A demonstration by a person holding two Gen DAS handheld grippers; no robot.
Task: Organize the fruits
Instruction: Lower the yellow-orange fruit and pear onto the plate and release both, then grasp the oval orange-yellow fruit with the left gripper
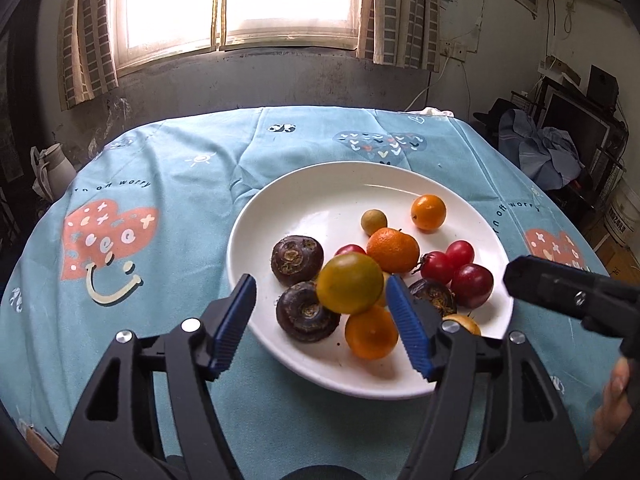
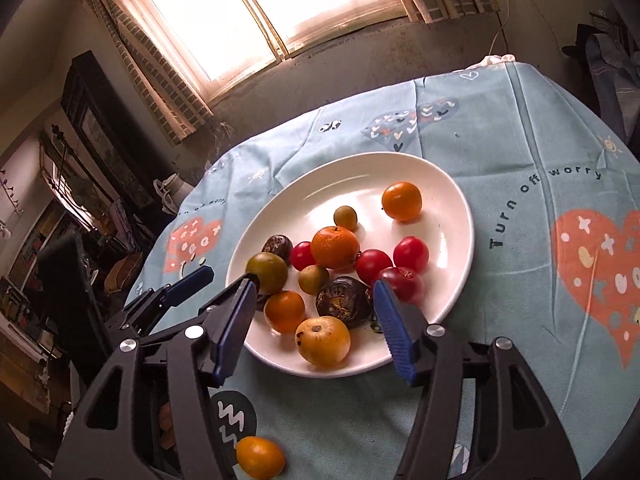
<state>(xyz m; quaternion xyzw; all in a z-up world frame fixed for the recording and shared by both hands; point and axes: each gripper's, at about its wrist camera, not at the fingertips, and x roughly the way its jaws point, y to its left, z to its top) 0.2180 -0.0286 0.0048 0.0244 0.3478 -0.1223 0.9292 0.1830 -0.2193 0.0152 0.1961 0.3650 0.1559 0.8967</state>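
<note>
Left wrist view first: I'm over a round table with a light blue tablecloth point(image 1: 168, 152), window point(image 1: 236, 4) and curtains behind it, cluttered shelves off to the right. The cloth left of the white plate point(image 1: 304, 192) is bare. My left gripper point(image 1: 322, 300) has its jaws spread wide, nothing pinched; a greenish-yellow fruit point(image 1: 350, 282) sits between the blue pads, touching neither as far as I can tell. The plate also holds oranges, red tomatoes and dark water chestnuts point(image 1: 297, 260).

Right wrist view: same plate point(image 2: 452, 216), sitting near the table's near edge, lots of bare cloth to the right. My right gripper point(image 2: 314, 308) is also spread open, above the plate's near rim. One small orange fruit point(image 2: 260, 456) lies off the plate on the cloth, close to me.
</note>
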